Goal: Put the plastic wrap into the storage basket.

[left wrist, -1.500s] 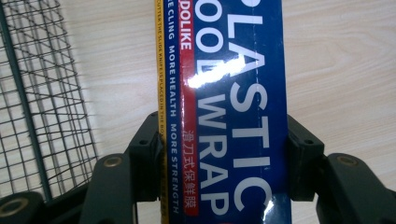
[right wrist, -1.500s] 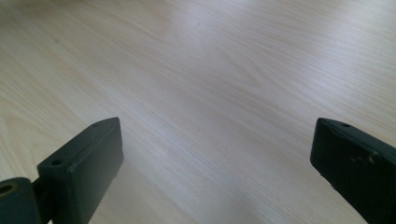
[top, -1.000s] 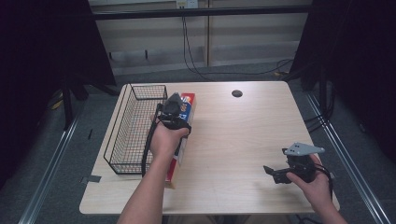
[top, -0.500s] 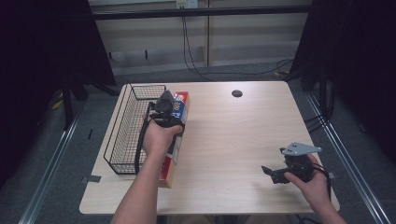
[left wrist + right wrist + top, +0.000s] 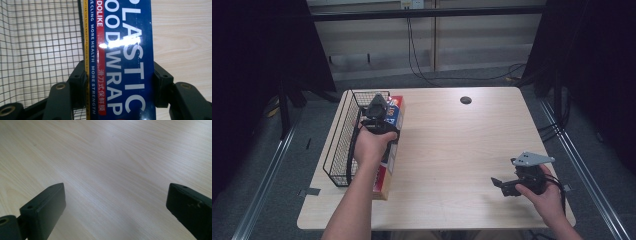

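Left gripper (image 5: pixel 379 114) has its fingers (image 5: pixel 78 82) clamped on both long sides of the blue plastic wrap box (image 5: pixel 125 60), which lies lengthwise on the desk (image 5: pixel 452 145) along the left side, touching or just beside the black wire basket (image 5: pixel 347 137). Right gripper (image 5: pixel 512 185) held near the desk's front right corner, fingers (image 5: pixel 45 207) spread wide apart over bare wood, holding nothing.
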### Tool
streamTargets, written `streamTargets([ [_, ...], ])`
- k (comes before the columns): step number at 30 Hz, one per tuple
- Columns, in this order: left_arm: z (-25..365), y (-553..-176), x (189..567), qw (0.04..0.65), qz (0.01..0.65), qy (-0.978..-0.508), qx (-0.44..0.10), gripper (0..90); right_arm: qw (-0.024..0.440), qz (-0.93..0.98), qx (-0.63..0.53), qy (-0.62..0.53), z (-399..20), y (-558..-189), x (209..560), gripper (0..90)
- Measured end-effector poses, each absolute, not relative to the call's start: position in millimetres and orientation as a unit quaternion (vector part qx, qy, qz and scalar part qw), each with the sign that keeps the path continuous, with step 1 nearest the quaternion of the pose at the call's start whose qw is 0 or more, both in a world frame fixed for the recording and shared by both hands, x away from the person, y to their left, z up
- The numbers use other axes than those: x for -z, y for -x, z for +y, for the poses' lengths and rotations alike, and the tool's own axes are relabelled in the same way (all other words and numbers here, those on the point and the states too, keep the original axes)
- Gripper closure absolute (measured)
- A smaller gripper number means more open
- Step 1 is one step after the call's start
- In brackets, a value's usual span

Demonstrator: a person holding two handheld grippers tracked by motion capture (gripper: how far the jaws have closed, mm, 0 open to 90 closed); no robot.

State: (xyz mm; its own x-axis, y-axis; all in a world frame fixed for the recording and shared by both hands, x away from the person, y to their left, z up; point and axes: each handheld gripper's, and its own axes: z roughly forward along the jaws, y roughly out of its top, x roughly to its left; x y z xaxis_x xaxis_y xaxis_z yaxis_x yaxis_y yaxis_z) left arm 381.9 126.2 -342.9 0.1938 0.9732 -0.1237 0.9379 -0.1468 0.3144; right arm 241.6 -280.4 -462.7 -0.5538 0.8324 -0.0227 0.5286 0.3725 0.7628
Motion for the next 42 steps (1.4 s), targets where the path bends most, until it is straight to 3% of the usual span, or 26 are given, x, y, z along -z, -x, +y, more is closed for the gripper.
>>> streamTargets([
  [42,181,-381,333,0.15,0.671,-0.722,-0.076,43.6,0.198,0.802,-0.373,-0.424,-281,-244,461,2.3],
])
